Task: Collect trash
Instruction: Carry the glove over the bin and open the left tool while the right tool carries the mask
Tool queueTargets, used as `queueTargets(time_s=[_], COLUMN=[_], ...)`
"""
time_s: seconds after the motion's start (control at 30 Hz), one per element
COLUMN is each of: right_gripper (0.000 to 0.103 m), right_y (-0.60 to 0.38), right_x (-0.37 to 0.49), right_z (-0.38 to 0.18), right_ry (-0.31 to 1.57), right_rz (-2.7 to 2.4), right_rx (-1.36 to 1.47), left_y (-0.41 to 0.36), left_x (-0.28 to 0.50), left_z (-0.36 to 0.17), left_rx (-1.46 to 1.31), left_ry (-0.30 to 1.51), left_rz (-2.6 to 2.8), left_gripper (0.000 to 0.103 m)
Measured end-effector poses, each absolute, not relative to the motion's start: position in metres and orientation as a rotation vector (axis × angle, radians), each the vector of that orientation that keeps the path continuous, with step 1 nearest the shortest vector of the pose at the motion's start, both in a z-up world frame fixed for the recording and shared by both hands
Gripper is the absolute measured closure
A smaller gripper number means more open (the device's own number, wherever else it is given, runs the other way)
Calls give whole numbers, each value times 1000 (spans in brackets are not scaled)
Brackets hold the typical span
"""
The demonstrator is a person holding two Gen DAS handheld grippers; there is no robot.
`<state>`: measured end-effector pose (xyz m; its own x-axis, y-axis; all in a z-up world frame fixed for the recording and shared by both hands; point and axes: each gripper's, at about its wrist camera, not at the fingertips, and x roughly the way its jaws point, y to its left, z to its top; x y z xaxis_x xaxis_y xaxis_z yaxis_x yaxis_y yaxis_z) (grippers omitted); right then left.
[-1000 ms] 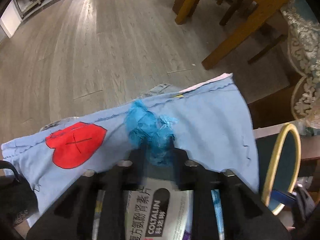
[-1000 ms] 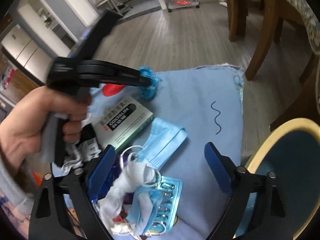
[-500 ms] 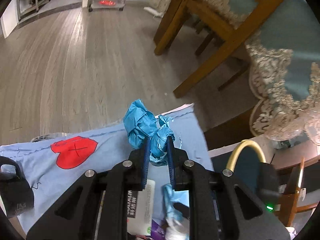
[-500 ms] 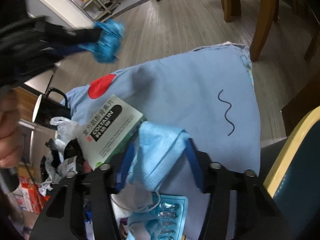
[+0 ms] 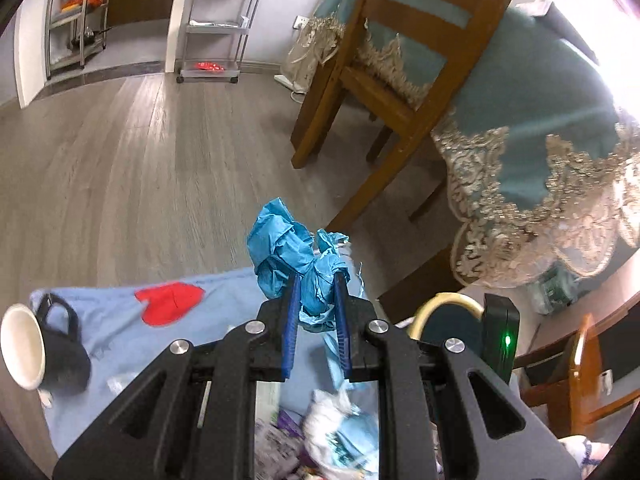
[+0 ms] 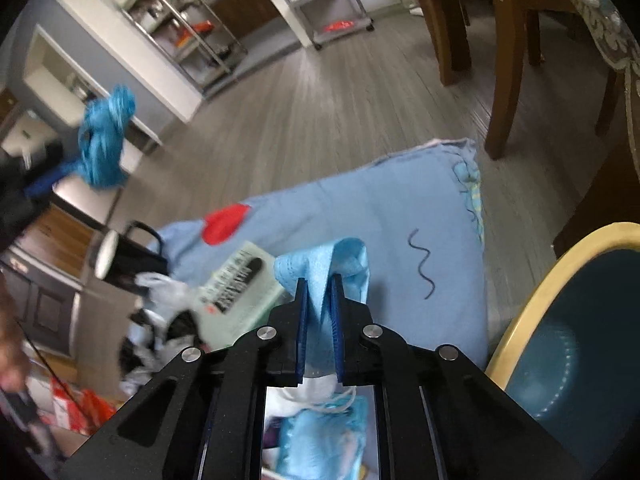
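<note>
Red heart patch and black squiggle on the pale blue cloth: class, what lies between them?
Right wrist view: bare pale blue cloth between red heart patch and black squiggle.

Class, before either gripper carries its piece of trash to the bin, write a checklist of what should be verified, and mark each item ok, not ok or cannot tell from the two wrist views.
1. Left gripper pinches the crumpled blue wad: ok.
2. Wad lifted off the blue cloth: ok.
3. Right gripper is closing with the light blue face mask between its pads: ok.
4. Mask clear of the cloth: cannot tell.
5. Bin open and free at the right: ok.
6. Medicine box and black mug not caught by the mask: cannot tell.
</note>
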<state>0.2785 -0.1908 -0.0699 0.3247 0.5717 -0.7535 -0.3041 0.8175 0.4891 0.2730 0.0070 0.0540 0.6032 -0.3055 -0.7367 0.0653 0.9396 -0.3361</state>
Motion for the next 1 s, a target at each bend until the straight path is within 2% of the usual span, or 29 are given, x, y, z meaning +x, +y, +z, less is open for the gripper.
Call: queueTargets(time_s=[0.47, 1.0], right_gripper=[91, 91], right_y=[-237, -363], right_x=[232, 138], right_z=[6, 31], right_ry=[882, 723], right_rz=[595, 280], right_rx=[336, 346], left_y=[-17, -118], left_x=[209, 186], left_z=[45, 29], left_rx=[-299, -195], left_ry=[907, 951], left_rz=[-239, -455], left_gripper=[87, 87])
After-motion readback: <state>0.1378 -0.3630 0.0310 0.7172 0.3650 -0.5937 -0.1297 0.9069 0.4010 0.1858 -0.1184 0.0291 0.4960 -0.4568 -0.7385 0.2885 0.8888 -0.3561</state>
